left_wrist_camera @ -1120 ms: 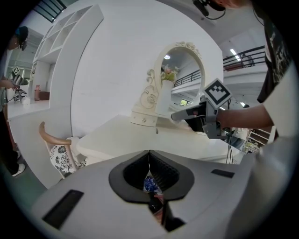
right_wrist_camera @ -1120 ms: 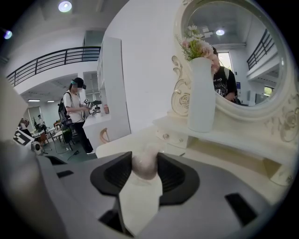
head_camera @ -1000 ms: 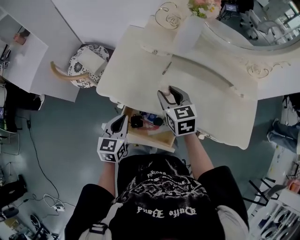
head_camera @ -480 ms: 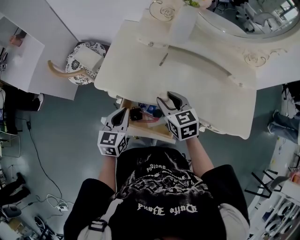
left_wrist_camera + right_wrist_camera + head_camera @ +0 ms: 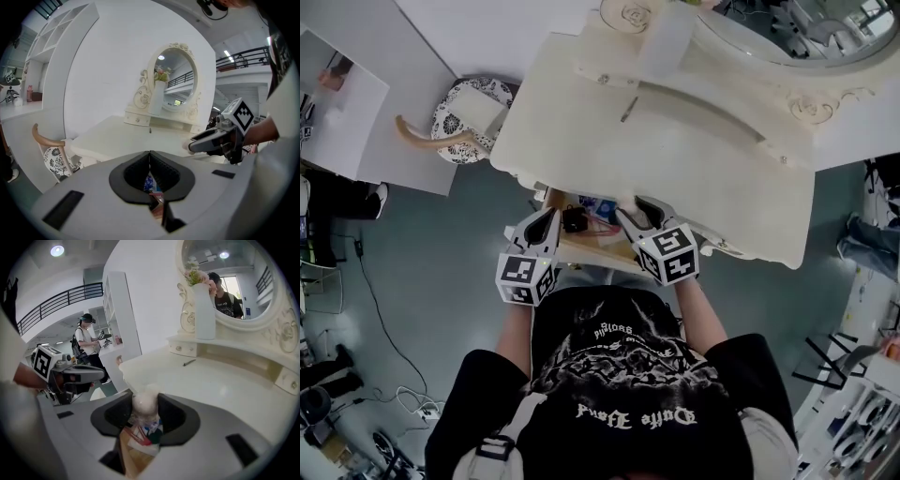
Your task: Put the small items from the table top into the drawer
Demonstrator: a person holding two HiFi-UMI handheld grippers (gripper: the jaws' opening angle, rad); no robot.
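The cream dressing table [image 5: 694, 159] has its wooden drawer [image 5: 592, 259] pulled out under the front edge. A black item [image 5: 574, 219] and a blue one [image 5: 602, 206] lie inside. My right gripper [image 5: 634, 210] hangs over the drawer's right part, shut on a small pale round item [image 5: 145, 403] that sits between its pads. My left gripper [image 5: 546, 223] is at the drawer's left end, jaws shut with nothing in them [image 5: 150, 154]. A thin dark pen-like item [image 5: 628, 110] lies on the table top near the back.
A chair with a patterned seat [image 5: 473, 117] stands left of the table. An oval mirror [image 5: 787, 42] and a tall white vase [image 5: 667, 42] rise at the table's back. A white desk [image 5: 342, 103] is at far left. A person [image 5: 88, 345] stands in the distance.
My right gripper has come back from over the table top, down to the open drawer, still holding the pale round item. The left gripper has stayed at the drawer's left end.
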